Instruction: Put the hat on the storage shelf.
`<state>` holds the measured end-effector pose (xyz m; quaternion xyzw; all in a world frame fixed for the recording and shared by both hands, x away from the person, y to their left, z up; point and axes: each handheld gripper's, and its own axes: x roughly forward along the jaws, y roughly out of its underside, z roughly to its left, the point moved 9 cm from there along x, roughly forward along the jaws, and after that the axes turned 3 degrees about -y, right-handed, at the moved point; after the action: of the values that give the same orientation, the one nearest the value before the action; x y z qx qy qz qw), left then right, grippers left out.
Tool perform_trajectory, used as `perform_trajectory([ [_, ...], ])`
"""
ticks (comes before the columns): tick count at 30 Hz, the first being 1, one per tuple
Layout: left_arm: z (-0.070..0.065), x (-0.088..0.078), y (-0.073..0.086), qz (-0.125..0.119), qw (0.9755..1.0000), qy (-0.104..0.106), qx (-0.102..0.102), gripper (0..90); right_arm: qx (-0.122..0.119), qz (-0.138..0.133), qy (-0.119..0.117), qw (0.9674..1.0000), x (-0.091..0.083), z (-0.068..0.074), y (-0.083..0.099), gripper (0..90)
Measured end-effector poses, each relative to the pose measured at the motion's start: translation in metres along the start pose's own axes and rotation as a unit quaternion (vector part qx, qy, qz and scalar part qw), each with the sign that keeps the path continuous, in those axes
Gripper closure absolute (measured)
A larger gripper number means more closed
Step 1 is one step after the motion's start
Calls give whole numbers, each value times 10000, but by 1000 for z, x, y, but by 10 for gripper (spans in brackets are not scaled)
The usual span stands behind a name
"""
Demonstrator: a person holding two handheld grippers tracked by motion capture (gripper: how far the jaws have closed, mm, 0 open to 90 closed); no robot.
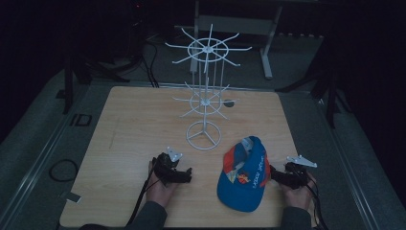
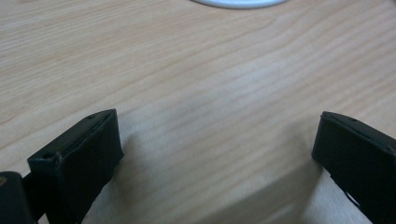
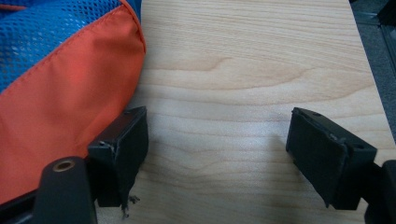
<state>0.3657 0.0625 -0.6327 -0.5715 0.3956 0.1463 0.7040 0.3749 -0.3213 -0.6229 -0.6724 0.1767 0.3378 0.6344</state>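
My right tongs (image 3: pixel 217 158) rest spread beside the blue-and-orange mesh cap (image 1: pixel 243 175) on the wooden worktop (image 1: pixel 134 124); left tongs (image 2: pixel 215 158) spread, empty. I should pinch the cap's rim squarely before lifting toward the white wire rack (image 1: pixel 206 86).

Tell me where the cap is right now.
In the high view, the blue and orange cap lies on the wooden table, near right, between the white wire rack's base and the right gripper.

1. The blue fabric cap (image 1: pixel 244 177) has orange panels, blue mesh and a small colourful print.
2. The white wire display stand (image 1: pixel 205 91), at 12 o'clock, is plain white.
3. The light wooden table (image 1: pixel 134 124) shows pale grain.
4. Both grippers are black: left gripper (image 2: pixel 215 154), right gripper (image 3: pixel 217 154).
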Motion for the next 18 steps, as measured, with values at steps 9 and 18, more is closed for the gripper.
perform_trajectory([
  [9,0,0,0,2,10000,-11,-19,19,78,203,113,9997,-7,4,2,344],
  [18,0,0,0,2,10000,-11,-17,19,-192,306,287,9989,-19,14,-1,400],
])
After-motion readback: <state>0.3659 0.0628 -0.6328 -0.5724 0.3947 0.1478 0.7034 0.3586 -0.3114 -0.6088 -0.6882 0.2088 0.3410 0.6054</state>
